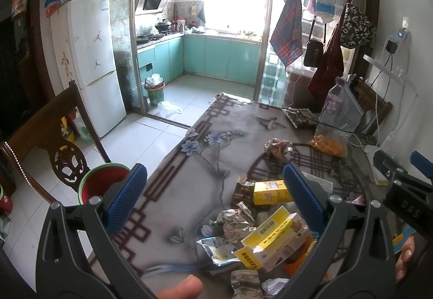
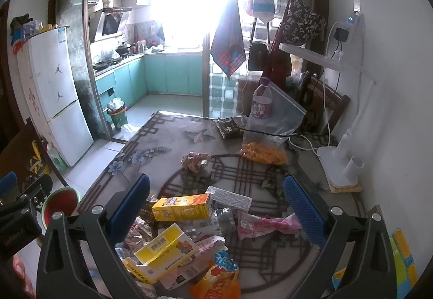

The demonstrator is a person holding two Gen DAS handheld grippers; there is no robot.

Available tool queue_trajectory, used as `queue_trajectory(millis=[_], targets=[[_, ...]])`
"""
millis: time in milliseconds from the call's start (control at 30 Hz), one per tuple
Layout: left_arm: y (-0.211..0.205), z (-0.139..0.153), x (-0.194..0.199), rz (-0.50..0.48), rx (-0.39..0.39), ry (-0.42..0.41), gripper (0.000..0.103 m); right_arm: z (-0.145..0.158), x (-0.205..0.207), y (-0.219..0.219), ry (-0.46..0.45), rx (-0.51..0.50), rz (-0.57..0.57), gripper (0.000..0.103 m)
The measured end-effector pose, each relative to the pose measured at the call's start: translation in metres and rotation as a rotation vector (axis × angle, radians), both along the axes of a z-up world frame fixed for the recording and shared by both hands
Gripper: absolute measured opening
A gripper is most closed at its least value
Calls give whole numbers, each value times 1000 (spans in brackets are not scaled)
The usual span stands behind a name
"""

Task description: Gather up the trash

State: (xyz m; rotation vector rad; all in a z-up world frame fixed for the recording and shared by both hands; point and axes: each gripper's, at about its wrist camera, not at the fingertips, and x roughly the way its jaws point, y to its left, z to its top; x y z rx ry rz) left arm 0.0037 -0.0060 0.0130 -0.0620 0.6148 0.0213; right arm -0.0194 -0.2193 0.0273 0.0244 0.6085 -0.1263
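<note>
A pile of trash lies on the table near me: an orange-yellow carton [image 2: 181, 207], an opened yellow-white box [image 2: 162, 253], a pink wrapper [image 2: 266, 224], an orange snack bag [image 2: 216, 281] and a crumpled ball [image 2: 195, 160]. The left wrist view shows the same yellow carton [image 1: 270, 192], the opened box [image 1: 273, 242] and crumpled foil [image 1: 235, 223]. My left gripper [image 1: 213, 199] is open and empty above the table's left part. My right gripper [image 2: 216, 207] is open and empty above the pile. A small red bin with a green rim [image 1: 104, 182] stands left of the table.
A plastic bag with orange snacks [image 2: 263, 153] and a bottle [image 2: 262, 101] stand farther back. A white lamp base [image 2: 339, 163] and cables sit at the right by the wall. A wooden chair [image 1: 48, 131] is left of the table. A green bin [image 1: 154, 88] stands by the kitchen doorway.
</note>
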Motion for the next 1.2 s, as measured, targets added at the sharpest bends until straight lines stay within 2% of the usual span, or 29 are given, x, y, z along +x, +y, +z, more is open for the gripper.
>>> queue_trajectory(millis=[767,967,1000,1067,1200], targets=[[6,-7,1,15,23,17,99,-3,2,4,9,-5,8,96],[11,-14,0,-5,83,-3,99,-18,4,2,25,47,94,96],[11,-16,2,-3,88,-7,99,-27,5,3,48,63,136,96],[20,-27,2,4,86,0,99,-54,10,9,177,69,220,96],[40,-57,12,-11,83,131,99,-117,-2,39,392,113,443,96]])
